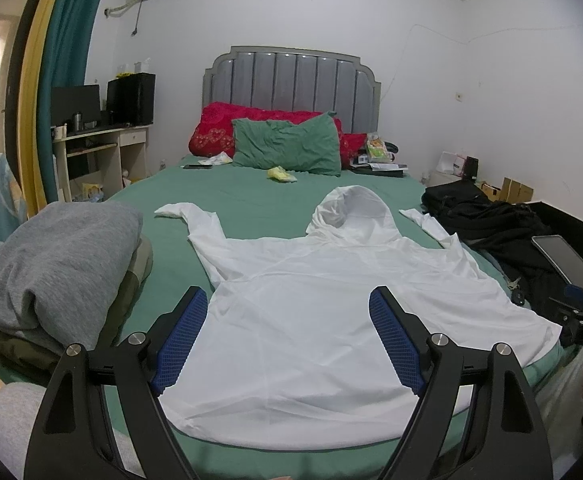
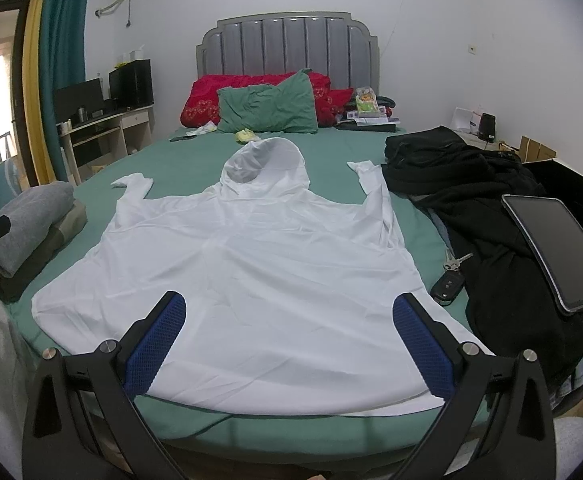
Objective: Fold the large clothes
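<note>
white hoodie (image 1: 323, 312) spread flat on the bed (image 1: 251, 196), hood at 12 o'clock, hem nearest, likely laid out ready for folding. left claw (image 1: 287, 312) and right claw (image 2: 289, 316) both released, empty, poised over the hem. folded grey pile (image 1: 63, 264) at 9 o'clock.

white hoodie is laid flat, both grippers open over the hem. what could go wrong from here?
1. The car key and key bunch lie right at the white hoodie's right edge; folding that side inward could drag them along.
2. The hem sits at the mattress edge, so a pull toward the person may slide it off the bed.
3. Both the left hand-held gripper and right hand-held gripper are open above thin fabric; a shallow pinch may also catch the green sheet.
</note>
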`<state>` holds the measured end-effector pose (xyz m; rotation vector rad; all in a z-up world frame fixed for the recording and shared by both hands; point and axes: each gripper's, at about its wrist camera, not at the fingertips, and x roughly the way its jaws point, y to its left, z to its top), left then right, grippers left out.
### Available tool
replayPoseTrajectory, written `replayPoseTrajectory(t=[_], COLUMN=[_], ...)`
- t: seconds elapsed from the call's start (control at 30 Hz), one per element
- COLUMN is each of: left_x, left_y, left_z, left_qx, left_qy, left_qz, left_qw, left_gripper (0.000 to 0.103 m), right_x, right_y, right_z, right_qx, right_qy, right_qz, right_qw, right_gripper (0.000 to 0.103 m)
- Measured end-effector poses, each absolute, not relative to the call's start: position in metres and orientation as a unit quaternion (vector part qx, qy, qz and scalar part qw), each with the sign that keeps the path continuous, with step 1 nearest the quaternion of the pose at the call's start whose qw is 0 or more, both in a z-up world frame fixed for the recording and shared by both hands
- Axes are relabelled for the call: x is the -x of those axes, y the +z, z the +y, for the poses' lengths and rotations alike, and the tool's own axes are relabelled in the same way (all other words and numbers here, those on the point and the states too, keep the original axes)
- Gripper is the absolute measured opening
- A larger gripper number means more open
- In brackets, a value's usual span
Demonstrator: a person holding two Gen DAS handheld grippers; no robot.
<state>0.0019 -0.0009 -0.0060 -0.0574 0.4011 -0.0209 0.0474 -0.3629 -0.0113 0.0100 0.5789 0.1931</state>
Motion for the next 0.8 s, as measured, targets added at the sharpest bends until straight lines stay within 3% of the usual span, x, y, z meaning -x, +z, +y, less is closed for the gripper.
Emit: replayPoseTrajectory(t=[0.8], left_x=[-0.0024], left_y=[-0.0061], left_z=[-0.0003], left_qx=[0.029], left_qy=[-0.011], left_qz=[0.200], left_qw=[0.979], left_gripper=[0.086], right_x=[-0.0477], right_y=[-0.0105], right_z=[-0.3645], right_qx=[-0.003], right_qy=[0.095], right_qz=[0.282], right_qw=[0.955], right_gripper=[0.102])
